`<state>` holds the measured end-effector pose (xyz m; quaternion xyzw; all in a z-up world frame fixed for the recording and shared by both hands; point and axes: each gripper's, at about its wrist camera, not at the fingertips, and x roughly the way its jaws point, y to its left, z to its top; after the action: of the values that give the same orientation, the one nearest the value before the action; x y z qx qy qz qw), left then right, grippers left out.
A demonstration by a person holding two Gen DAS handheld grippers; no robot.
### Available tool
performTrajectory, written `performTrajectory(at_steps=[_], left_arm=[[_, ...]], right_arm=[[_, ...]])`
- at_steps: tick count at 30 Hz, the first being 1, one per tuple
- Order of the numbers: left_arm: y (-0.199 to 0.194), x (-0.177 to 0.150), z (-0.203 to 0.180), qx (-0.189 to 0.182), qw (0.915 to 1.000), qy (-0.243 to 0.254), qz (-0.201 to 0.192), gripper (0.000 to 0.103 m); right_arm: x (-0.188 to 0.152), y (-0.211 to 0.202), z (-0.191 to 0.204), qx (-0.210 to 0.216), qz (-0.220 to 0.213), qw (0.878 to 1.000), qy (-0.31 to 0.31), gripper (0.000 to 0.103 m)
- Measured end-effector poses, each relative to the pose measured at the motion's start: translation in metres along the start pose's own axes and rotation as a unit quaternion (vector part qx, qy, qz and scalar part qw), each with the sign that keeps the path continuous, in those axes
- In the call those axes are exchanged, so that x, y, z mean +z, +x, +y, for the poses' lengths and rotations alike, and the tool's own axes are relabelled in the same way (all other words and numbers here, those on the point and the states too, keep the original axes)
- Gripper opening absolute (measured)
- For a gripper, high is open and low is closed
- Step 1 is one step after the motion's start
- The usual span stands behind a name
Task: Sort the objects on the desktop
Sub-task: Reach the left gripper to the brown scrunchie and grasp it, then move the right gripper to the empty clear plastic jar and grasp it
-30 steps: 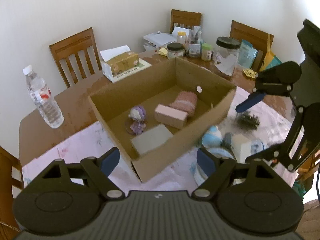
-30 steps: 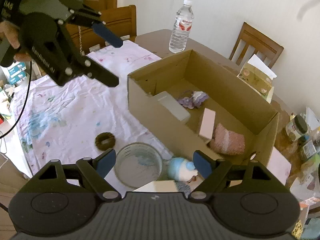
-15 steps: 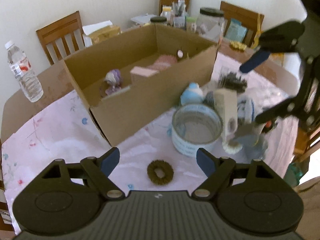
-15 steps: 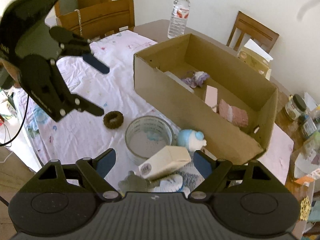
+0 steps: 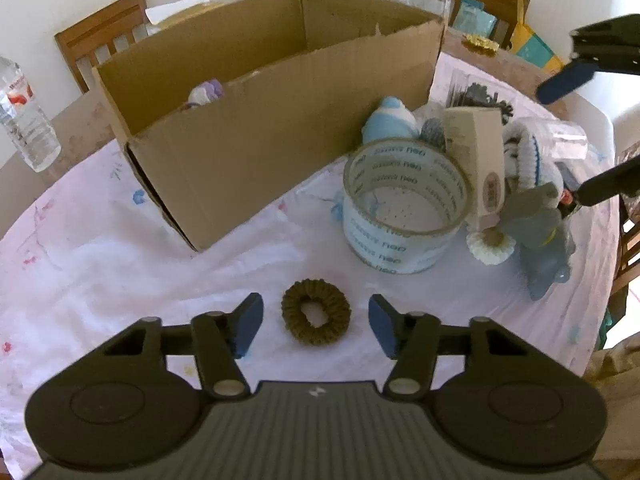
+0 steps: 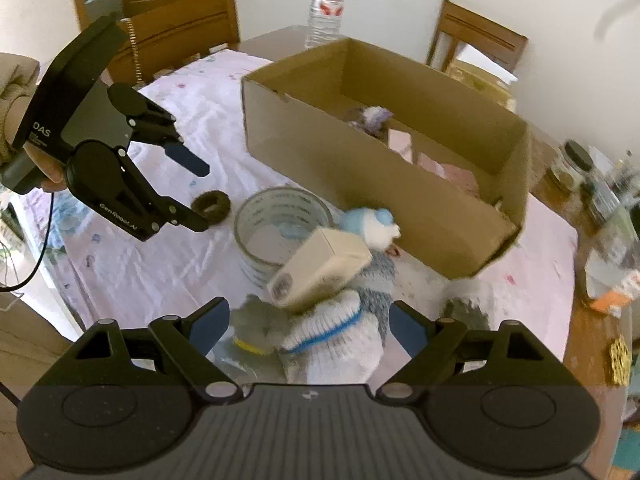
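one small olive-brown fabric scrunchie (image 5: 316, 311) lies flat on the pale floral tablecloth (image 5: 120, 280), right between the blue pads of the left gripper (image 5: 316, 326), whose jaws are closing in on it but not pressing yet. it looks soft, light and squashy, no risk of breakage, so a pinch across the ring's two outer sides should bunch it up and hold fine; the cloth under it could snag if the fingers dig low.

just beyond stands a wide roll of clear printed packing tape (image 5: 404, 208), stiff and hollow, nothing inside it. beside that, a heap: a cream cardboard carton (image 6: 320, 272) leaning on a white knitted glove with blue trim (image 6: 336, 336), plus a pale blue plush toy (image 6: 372, 224). the right gripper (image 6: 308, 328) hangs over that glove with jaws opening, gripping nothing.

further back, the open brown cardboard box (image 5: 280, 120) already holds a purple-white soft toy (image 6: 372, 116), a pink block (image 6: 400, 142) and something pinkish that's hard to make out.
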<state>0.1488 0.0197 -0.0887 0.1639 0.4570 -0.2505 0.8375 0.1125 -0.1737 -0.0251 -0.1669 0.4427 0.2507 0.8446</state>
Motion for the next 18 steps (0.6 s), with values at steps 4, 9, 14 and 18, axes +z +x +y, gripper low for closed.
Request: performTrajectory(at_steps=[4,9,14,18], left_arm=[[0.008,-0.002,0.003,0.0,1.0,-0.003,0.005,0.049],[0.011,-0.003,0.005,-0.007,0.9999,-0.009,0.003,0.042],[0.011,-0.002,0.005,-0.009,0.9999,-0.009,0.003,0.038],[0.012,0.001,0.003,-0.008,0.9999,-0.006,0.007,0.038]], right_arm=[[-0.014,-0.001,-0.001,-0.017,0.001,0.999,0.031,0.09],[-0.031,-0.006,-0.004,-0.041,0.003,0.997,0.073,0.09],[-0.044,-0.012,-0.014,-0.07,0.004,0.992,0.105,0.09],[-0.051,-0.012,-0.027,-0.103,0.009,0.986,0.13,0.09]])
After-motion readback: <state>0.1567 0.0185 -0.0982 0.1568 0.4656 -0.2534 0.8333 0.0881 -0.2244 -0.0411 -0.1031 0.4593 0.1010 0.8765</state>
